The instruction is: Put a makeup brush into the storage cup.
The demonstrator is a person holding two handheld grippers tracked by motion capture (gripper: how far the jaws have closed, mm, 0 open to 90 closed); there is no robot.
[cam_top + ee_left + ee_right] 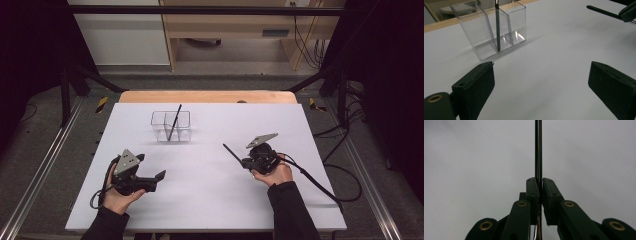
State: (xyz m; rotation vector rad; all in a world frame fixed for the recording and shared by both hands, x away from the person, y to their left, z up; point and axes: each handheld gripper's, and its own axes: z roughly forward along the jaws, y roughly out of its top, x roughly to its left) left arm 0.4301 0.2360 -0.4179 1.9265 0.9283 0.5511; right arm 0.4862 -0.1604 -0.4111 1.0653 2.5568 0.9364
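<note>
Nearest the person, at about seven o'clock on the white table (210, 200), the left gripper (159, 177) rested low in the left hand (117, 197), its jaws spread wide with bare tabletop between them. In the left gripper view, the two black pads (477, 85) stood far apart at the bottom corners, holding nothing.

A little farther out, at about four o'clock, the right hand (274, 174) held the right gripper (243, 162), whose jaws were clamped on a thin black pen (232, 153). The pen stuck out from the jaws toward ten o'clock, above the table surface. In the right gripper view, the pen (538, 150) ran straight up from between the pads, which were pressed against its sides.

Farther still, at about eleven o'clock from the table's centre, stood a clear organizer (159, 131) with two compartments. A second black pen (174, 121) leaned inside it, tip down and upper end tilted toward one o'clock, close to the divider between the compartments. Both grippers were well apart from the organizer.

Beyond the table's far wooden edge (207, 96) lay grey floor and a light wooden desk (225, 25).
</note>
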